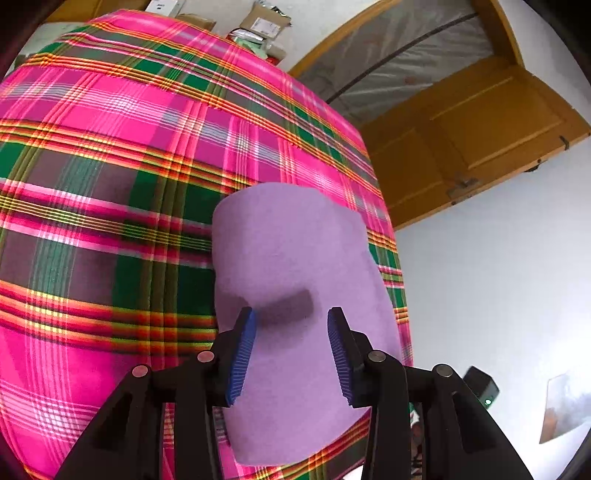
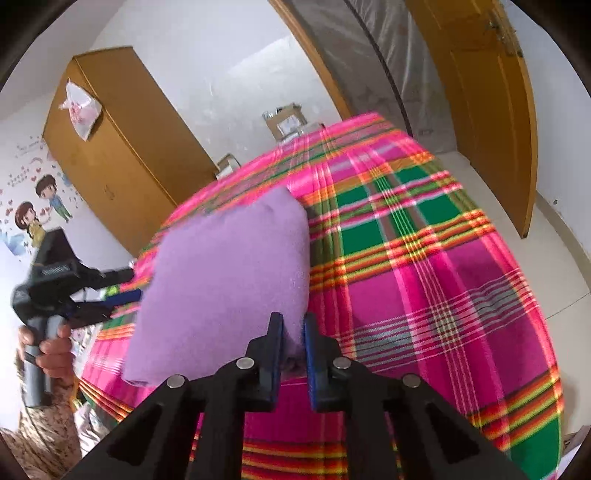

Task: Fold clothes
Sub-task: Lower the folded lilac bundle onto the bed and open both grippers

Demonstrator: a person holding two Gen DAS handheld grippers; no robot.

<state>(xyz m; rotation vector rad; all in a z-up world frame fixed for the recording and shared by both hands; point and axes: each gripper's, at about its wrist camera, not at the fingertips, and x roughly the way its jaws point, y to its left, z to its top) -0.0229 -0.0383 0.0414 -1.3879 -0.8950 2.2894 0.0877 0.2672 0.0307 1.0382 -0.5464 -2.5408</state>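
Left claw (image 1: 291, 354) spread wide, right claw (image 2: 293, 354) nearly closed, both angled downward.

I am standing in a bright room with white walls (image 2: 229, 74). A plaid bedspread (image 1: 110, 166) is filling the left and centre of the left view and the centre and right of the right view. An orange-brown door (image 1: 480, 140) is standing open at the upper right in both views, and beside it a clear plastic curtain (image 1: 399, 55) is hanging in the doorway. A wooden wardrobe (image 2: 122, 147) is rising at the upper left of the right view, a pink bag (image 2: 81, 110) hanging on it. Cartoon stickers (image 2: 33, 214) are showing on the left wall. Cardboard boxes (image 1: 264, 22) are sitting beyond the bed at the top. A pale tiled floor (image 2: 554, 229) is showing at the right edge.
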